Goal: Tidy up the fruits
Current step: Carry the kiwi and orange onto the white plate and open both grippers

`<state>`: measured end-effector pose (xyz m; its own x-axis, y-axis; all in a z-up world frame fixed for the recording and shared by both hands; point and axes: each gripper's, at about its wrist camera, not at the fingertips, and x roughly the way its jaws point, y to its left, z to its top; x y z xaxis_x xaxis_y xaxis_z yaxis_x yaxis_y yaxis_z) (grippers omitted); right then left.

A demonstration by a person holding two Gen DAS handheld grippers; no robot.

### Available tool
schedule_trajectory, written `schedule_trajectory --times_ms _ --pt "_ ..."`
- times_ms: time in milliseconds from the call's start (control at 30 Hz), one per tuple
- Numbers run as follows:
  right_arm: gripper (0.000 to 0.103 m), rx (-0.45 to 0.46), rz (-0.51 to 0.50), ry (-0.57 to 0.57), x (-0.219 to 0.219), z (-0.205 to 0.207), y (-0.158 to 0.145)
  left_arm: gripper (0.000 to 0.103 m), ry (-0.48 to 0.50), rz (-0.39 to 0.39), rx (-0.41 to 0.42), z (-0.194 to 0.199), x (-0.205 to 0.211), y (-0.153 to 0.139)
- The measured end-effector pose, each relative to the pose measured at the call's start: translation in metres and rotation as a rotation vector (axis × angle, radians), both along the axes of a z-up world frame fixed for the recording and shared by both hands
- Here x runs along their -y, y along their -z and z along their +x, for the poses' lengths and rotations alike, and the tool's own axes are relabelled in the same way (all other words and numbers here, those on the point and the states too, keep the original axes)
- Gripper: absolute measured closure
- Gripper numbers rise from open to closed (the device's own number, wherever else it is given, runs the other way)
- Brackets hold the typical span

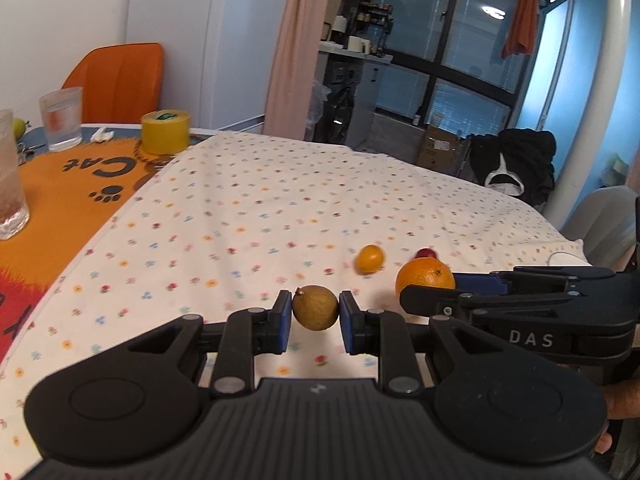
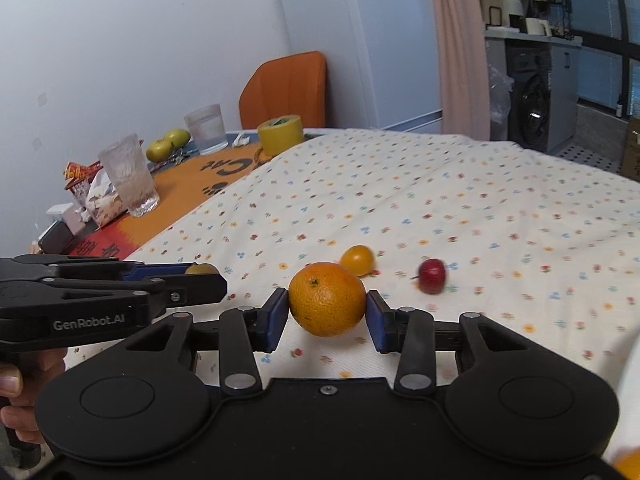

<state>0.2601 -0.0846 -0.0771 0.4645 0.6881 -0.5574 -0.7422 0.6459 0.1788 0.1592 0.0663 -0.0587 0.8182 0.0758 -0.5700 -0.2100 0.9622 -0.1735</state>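
Two grippers, each holding one fruit above the floral cloth (image 1: 248, 200). The left gripper (image 1: 315, 314) clamps a brownish-green fruit (image 1: 315, 308) between its pads; the right gripper (image 2: 327, 312), just beside it, grips an orange (image 2: 326, 298). Two more fruits lie ahead of the right gripper — one small yellow-orange fruit (image 2: 357, 260), one small red fruit (image 2: 432, 275).

Black gripper (image 1: 315, 316), blue pads (image 1: 283, 322)
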Motion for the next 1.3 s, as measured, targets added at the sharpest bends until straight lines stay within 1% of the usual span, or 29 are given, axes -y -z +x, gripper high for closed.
schedule_trajectory --times_ms 600,1167,1300 --pt "0.063 0.063 0.039 0.154 0.085 -0.01 -0.026 0.08 0.152 0.011 0.069 0.017 0.071 -0.024" --pt "0.063 0.09 0.052 0.32 0.167 -0.025 -0.032 0.08 0.283 0.011 0.105 0.028 0.133 -0.033" --pt "0.063 0.092 0.056 0.351 0.184 -0.028 -0.031 0.08 0.31 0.028 0.111 0.033 0.147 -0.035"
